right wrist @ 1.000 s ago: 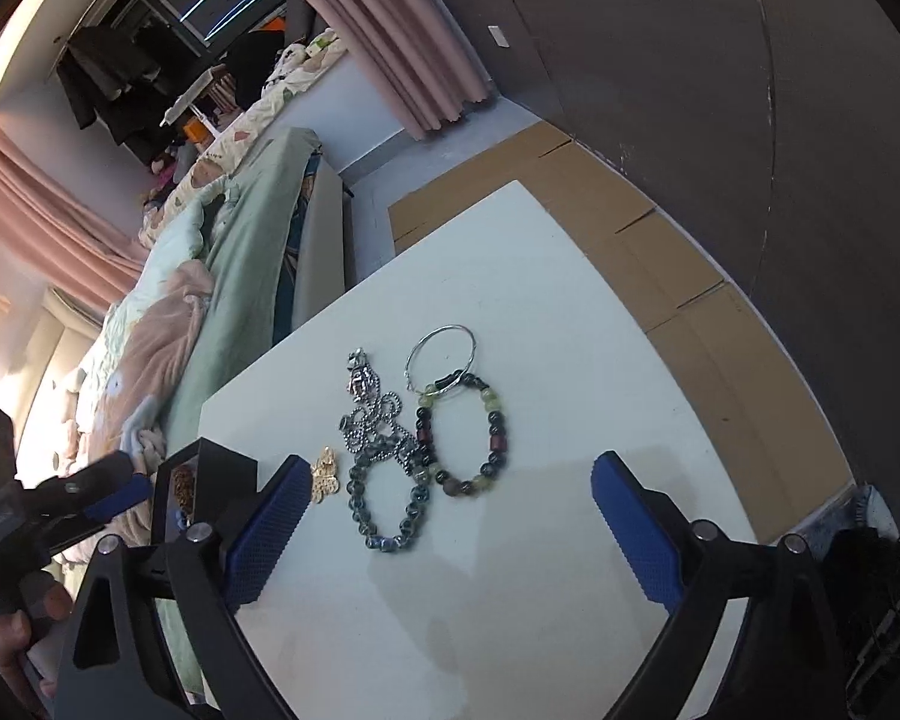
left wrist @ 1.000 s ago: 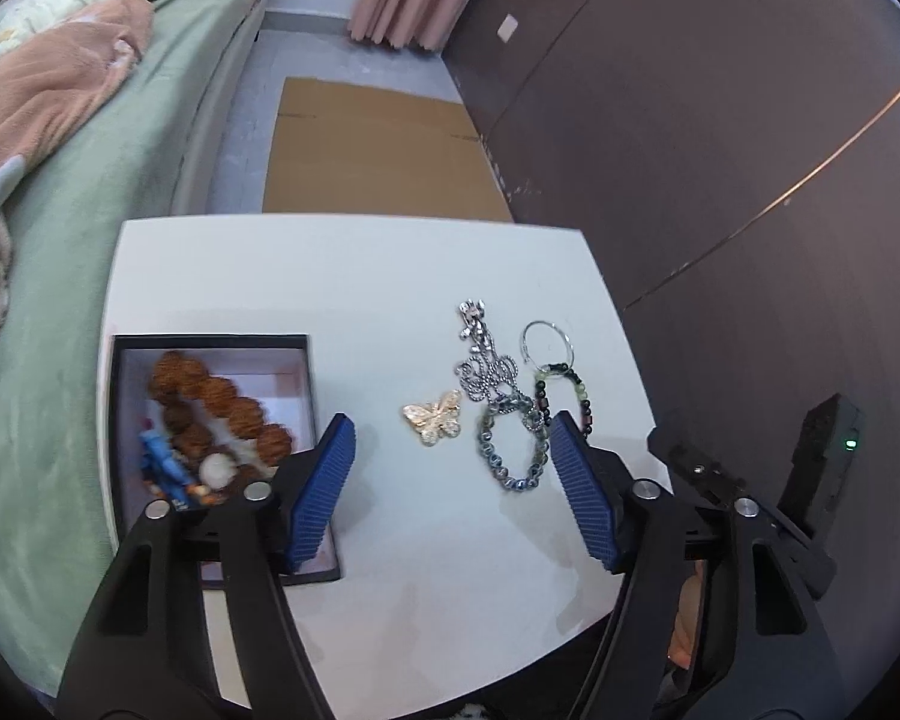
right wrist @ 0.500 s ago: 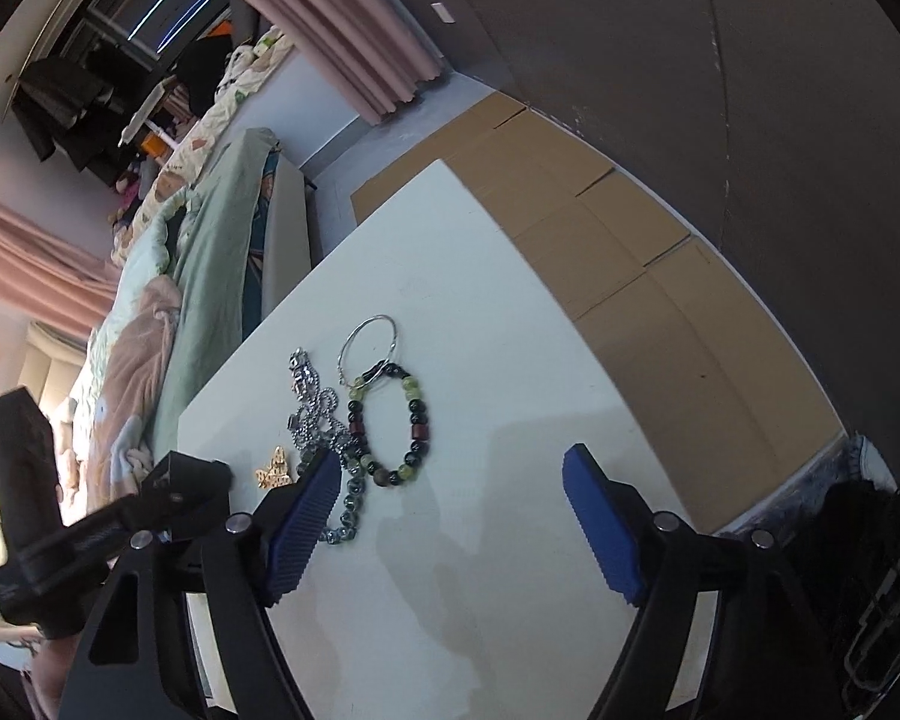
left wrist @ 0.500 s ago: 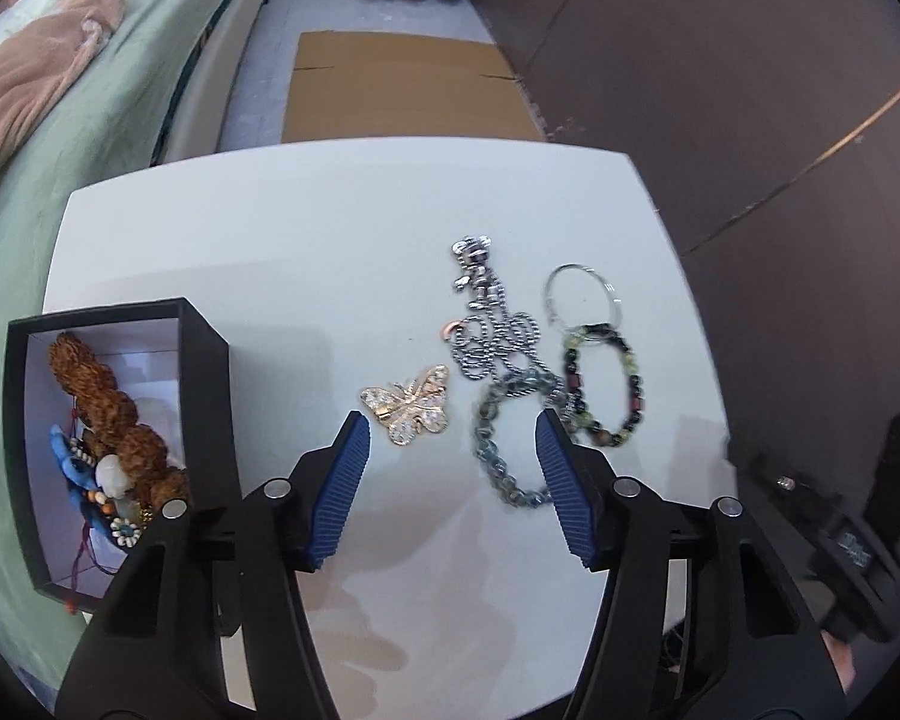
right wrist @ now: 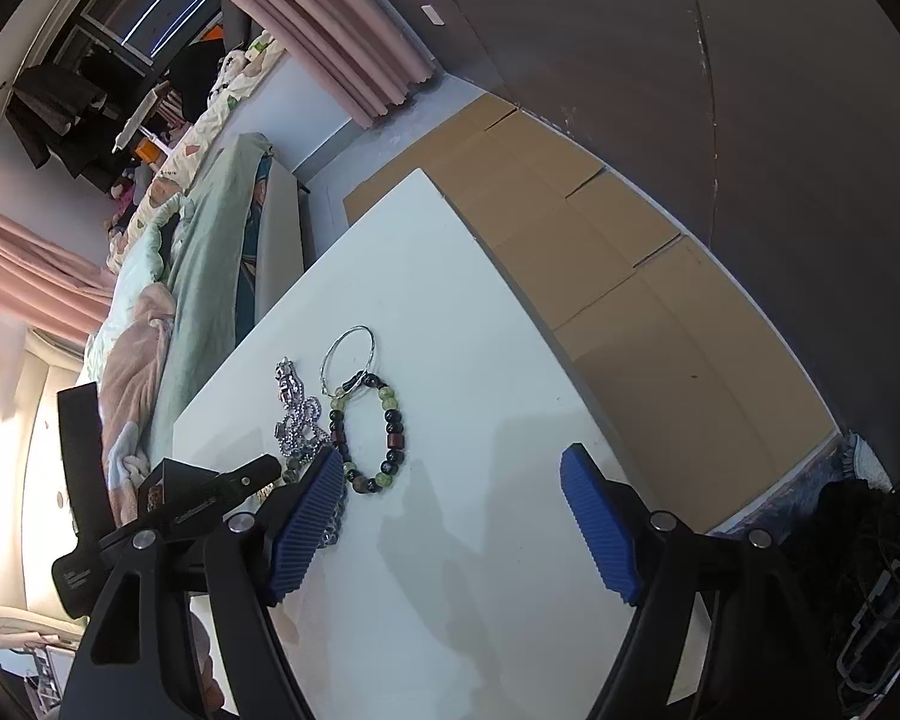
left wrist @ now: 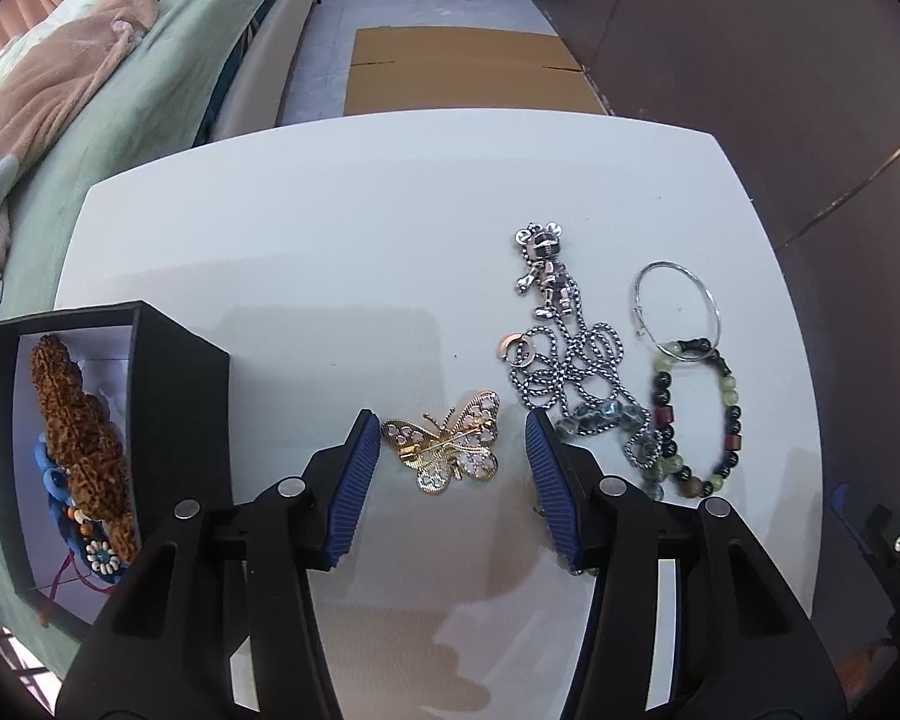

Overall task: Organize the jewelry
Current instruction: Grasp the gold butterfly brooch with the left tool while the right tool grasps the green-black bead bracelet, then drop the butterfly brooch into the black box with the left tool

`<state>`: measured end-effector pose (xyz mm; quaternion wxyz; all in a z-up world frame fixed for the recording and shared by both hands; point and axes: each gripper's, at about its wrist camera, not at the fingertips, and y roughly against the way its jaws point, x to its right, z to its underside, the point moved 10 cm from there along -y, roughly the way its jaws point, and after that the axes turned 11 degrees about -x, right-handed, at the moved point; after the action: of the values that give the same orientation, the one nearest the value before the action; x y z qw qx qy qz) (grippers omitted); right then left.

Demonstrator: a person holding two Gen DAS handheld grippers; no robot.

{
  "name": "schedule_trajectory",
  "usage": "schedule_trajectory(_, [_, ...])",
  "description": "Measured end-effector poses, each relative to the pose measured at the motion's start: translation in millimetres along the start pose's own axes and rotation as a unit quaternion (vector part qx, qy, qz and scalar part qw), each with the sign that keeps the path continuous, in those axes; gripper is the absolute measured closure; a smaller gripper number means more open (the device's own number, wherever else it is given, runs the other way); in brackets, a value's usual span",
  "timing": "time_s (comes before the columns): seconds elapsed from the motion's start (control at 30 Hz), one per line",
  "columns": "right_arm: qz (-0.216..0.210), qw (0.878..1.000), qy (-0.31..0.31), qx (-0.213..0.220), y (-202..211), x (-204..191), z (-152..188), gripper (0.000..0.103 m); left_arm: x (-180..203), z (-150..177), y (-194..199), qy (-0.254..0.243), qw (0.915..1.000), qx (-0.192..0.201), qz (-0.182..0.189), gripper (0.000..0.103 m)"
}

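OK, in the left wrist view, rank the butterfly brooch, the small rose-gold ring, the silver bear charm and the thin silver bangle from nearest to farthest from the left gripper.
1. butterfly brooch, between the open left gripper pads.
2. small rose-gold ring, ahead, slightly right.
3. silver bear charm, farther ahead.
4. thin silver bangle, far right, above the beaded bracelet.

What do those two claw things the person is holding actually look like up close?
Both look alike. The left gripper and right gripper each have two glossy black plastic fingers tipped with ribbed blue pads, with round silver bolts at the joints. No cables, sleeves or readable markings show.
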<state>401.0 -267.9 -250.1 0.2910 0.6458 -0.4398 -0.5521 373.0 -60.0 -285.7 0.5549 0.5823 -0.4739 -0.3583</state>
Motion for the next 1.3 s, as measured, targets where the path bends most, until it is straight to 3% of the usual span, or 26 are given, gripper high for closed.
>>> schedule_trajectory(0.1, [0.003, 1.0, 0.002, -0.004, -4.0, -1.6, -0.3, 0.033, 3.2, 2.0, -0.8, -0.006, 0.9999, 0.003, -0.011, 0.055])
schedule_trajectory(0.13, [0.004, 1.0, 0.003, -0.007, -6.5, -2.4, -1.1, 0.035, 1.1, 2.4, -0.3, -0.005, 0.9998, 0.005, -0.02, 0.063])
schedule_trajectory(0.3, [0.016, 1.0, 0.009, -0.023, -22.4, -7.4, -6.6, 0.055, 0.1, 1.7, 3.6, -0.005, 1.0, 0.003, 0.002, 0.063])
schedule_trajectory(0.43, [0.035, 0.999, 0.029, -0.028, -32.9, -17.3, -8.8, 0.056, -3.8, -5.5, 11.5, -0.008, 0.9997, 0.012, 0.018, 0.063])
schedule_trajectory(0.67, [0.093, 0.993, 0.074, -0.023, -47.3, -33.7, -10.3, 0.06, -6.2, -6.1, 37.4, -0.017, 0.9985, 0.03, 0.041, 0.063])
schedule_trajectory(0.83, [0.153, 0.982, 0.113, -0.006, -57.2, -43.1, -17.1, 0.066, -15.1, -2.6, 67.2, -0.016, 0.9966, 0.054, 0.061, 0.063])
schedule_trajectory(0.93, [0.204, 0.97, 0.13, 0.005, -58.4, -43.5, -19.6, 0.077, -24.8, -0.6, 85.3, -0.012, 0.9952, 0.068, 0.069, 0.063])
schedule_trajectory(0.97, [0.215, 0.968, 0.132, 0.007, -57.8, -42.3, -19.9, 0.086, -28.9, 0.9, 90.6, -0.01, 0.9948, 0.072, 0.072, 0.063])
schedule_trajectory(1.03, [0.204, 0.97, 0.132, 0.0, -57.8, -43.0, -18.5, 0.095, -38.8, 2.7, 101.4, -0.006, 0.9938, 0.08, 0.077, 0.063])
schedule_trajectory(1.17, [0.116, 0.989, 0.094, -0.016, -51.5, -41.0, -14.9, 0.095, -59.7, 7.5, 119.0, 0.001, 0.992, 0.093, 0.084, 0.063])
schedule_trajectory(1.3, [0.059, 0.995, 0.08, 0.003, -32.3, -47.1, -14.2, 0.095, -78.2, 12.3, 130.0, 0.009, 0.9908, 0.101, 0.09, 0.063])
